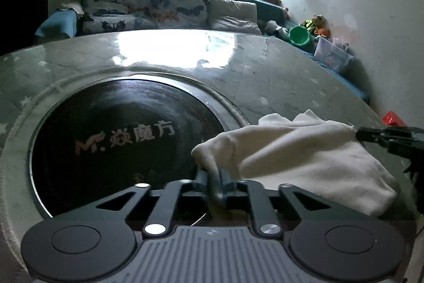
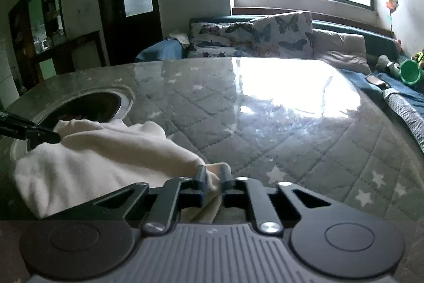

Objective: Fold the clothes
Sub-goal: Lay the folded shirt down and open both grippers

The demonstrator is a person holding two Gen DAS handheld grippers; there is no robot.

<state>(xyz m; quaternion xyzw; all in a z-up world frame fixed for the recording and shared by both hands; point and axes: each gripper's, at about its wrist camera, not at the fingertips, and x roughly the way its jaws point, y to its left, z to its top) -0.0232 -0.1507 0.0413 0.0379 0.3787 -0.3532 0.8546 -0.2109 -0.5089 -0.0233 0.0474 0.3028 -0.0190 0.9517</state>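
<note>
The soft cream-white folded garment [image 1: 304, 158] is lying on the grey star-quilted desk [image 2: 265, 129], stretching left to right between both hands. The left gripper [image 1: 214, 178] is pinching its left corner, the right gripper [image 2: 213, 178] its right corner, both equally near.

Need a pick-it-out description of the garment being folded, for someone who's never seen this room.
Start at the round table with the grey star-print quilted cover, in front of the sofa with butterfly cushions. Near its edge, beside the black circular inset bearing pale lettering, lies a cream-white garment, pinched at opposite ends by the left tool and right tool. It is the only loose cloth on the table.
</note>
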